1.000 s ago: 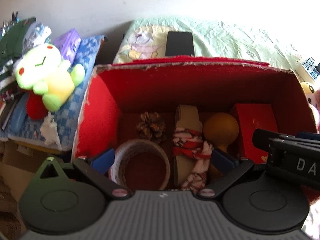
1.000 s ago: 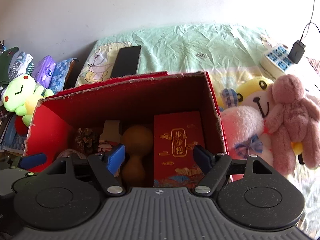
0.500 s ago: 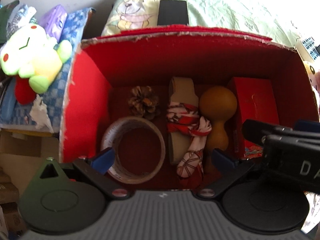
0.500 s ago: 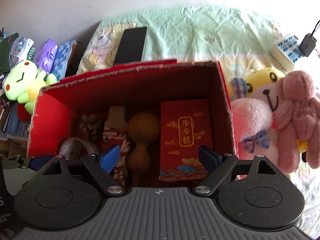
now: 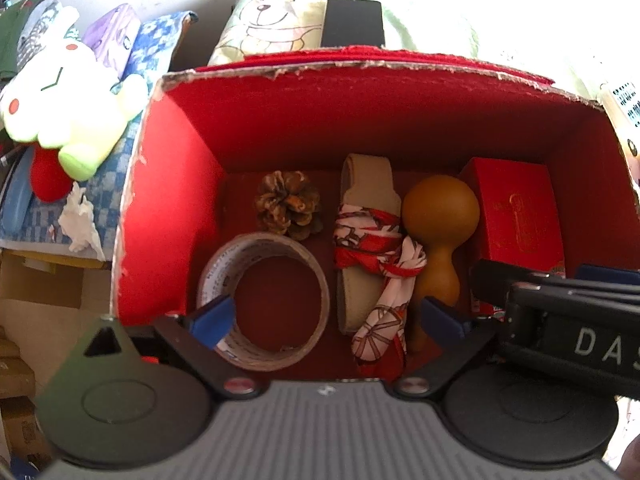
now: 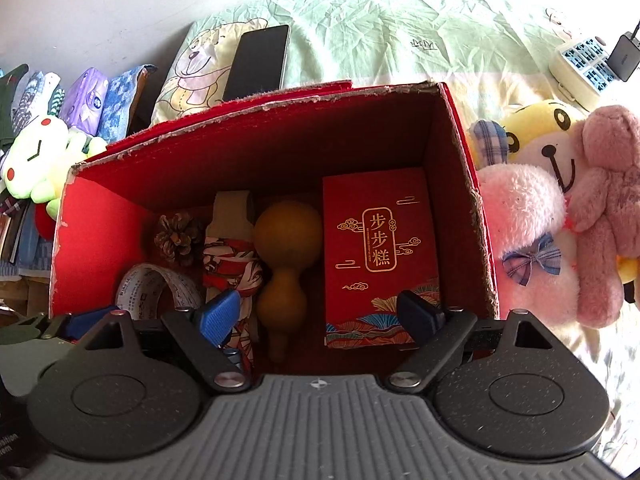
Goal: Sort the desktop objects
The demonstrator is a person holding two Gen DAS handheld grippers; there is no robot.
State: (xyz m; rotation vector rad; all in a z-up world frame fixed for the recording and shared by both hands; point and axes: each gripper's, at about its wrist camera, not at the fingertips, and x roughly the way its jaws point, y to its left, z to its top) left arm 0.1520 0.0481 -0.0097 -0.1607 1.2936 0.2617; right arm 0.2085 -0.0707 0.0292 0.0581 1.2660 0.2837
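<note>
Hovering over the red box (image 6: 472, 184) with both grippers, left (image 5: 326, 320) and right (image 6: 320, 314), spread wide and grasping nothing, we judge 1 clean descent onto the gourd (image 6: 286, 256) best, clear of the scarf-wrapped case (image 6: 230, 256).

Torn cardboard box (image 6: 486, 240), smooth matt gourd (image 6: 286, 240), glossy tape roll (image 5: 264, 300), plush toys (image 6: 532, 248)

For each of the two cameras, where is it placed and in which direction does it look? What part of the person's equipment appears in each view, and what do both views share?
Left wrist: sits on the left hand-held gripper, looking steeply down into the red box over the tape roll; its open blue fingers show, and the right hand-held gripper at the right edge.
Right wrist: sits on the right hand-held gripper, looking down over the red gift packet; its open fingers show.
Shared: box, pine cone, gourd, phone.
</note>
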